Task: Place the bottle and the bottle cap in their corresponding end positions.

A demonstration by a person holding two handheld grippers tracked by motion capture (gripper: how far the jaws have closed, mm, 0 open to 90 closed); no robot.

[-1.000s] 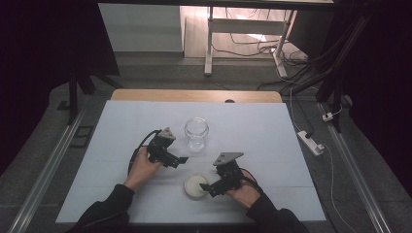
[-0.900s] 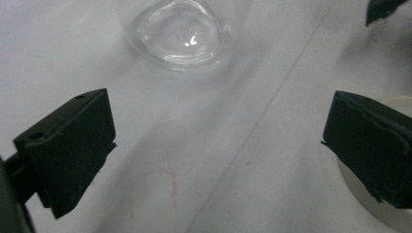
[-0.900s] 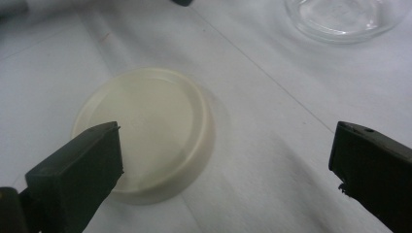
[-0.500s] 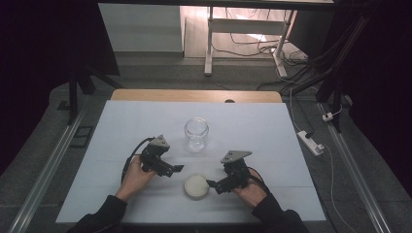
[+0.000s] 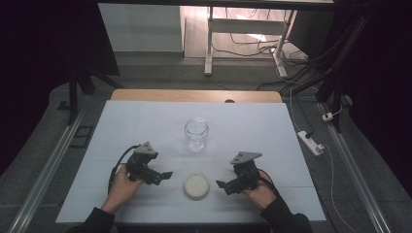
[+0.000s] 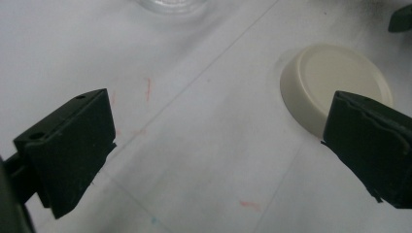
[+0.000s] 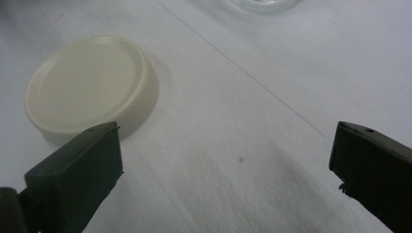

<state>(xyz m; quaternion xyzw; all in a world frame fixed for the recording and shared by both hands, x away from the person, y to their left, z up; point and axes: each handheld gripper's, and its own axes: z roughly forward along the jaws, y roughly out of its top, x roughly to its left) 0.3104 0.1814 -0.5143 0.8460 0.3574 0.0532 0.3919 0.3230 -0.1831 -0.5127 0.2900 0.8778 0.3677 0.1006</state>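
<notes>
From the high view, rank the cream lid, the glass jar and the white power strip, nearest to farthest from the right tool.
1. Cream lid: on the table just left of the right tool.
2. Glass jar: farther back, mid-table.
3. White power strip: on the floor off the table's right edge.

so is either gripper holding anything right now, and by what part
Nothing is held. The left gripper and right gripper are both open, with the cream lid lying flat on the table between them, untouched.

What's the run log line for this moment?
left gripper: open, empty | right gripper: open, empty | lid: flat on table between them | jar: upright, uncapped
</notes>
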